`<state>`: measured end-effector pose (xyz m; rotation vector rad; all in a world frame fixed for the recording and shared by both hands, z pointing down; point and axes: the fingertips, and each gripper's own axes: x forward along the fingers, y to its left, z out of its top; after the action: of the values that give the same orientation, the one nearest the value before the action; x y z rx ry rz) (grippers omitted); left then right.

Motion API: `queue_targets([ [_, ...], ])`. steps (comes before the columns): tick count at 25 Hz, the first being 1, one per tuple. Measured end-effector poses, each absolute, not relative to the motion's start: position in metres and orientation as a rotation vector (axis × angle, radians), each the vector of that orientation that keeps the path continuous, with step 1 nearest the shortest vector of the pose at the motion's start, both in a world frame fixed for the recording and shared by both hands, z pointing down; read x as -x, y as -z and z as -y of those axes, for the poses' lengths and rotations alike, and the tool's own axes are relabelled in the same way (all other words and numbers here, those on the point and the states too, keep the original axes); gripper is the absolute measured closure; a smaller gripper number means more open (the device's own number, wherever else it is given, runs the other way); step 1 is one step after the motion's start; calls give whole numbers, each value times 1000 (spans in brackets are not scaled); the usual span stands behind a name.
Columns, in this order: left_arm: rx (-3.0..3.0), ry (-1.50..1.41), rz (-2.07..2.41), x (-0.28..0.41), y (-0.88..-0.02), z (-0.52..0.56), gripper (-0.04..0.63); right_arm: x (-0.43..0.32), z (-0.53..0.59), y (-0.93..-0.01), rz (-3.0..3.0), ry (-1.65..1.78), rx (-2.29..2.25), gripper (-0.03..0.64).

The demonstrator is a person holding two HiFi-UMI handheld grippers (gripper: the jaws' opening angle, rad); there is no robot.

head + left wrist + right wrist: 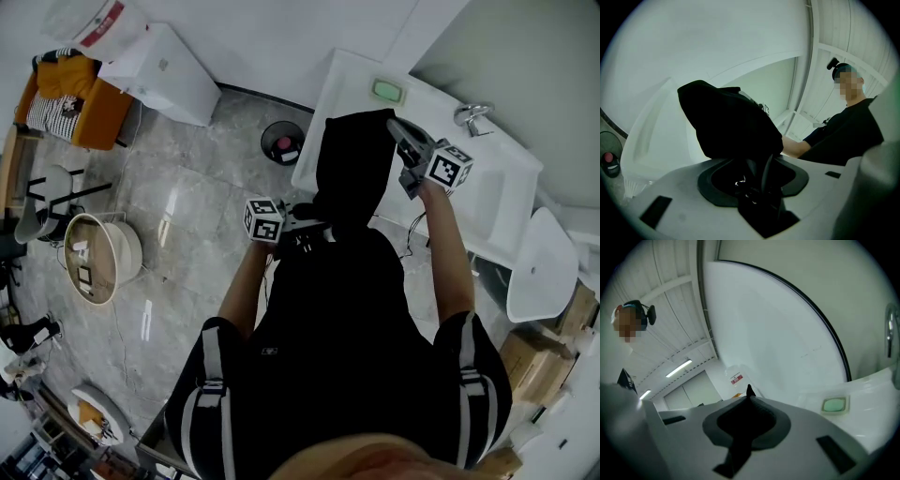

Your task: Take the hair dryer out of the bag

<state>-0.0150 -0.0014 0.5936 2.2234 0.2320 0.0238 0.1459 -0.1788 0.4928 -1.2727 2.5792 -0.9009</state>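
A black fabric bag (352, 169) is held up in the air in front of the person, over the edge of the white counter (342, 84). My left gripper (305, 228) grips its lower end. In the left gripper view the bag (731, 122) fills the space over the jaws, and my left gripper (754, 176) is shut on its dark folds and a strap. My right gripper (396, 127) sits at the bag's upper right, beside it. In the right gripper view my right gripper (749, 391) has its jaws shut tip to tip with nothing between them. No hair dryer shows; the bag hides its contents.
On the counter lie a green soap (387, 91) and a faucet (473, 114) over a basin. A round mirror (787, 324) hangs behind. A dark bin (282, 142) stands on the floor left of the counter, and a white fixture (539, 267) stands at the right.
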Motion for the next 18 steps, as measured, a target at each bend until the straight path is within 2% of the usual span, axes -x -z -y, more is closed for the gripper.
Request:
queue_targets([
  [12, -2254, -58, -283, 21, -595, -15, 411, -175, 193, -451, -2577, 701, 1437, 548],
  [18, -2254, -16, -349, 14, -586, -26, 411, -211, 209, -439, -2388, 655, 1578, 548],
])
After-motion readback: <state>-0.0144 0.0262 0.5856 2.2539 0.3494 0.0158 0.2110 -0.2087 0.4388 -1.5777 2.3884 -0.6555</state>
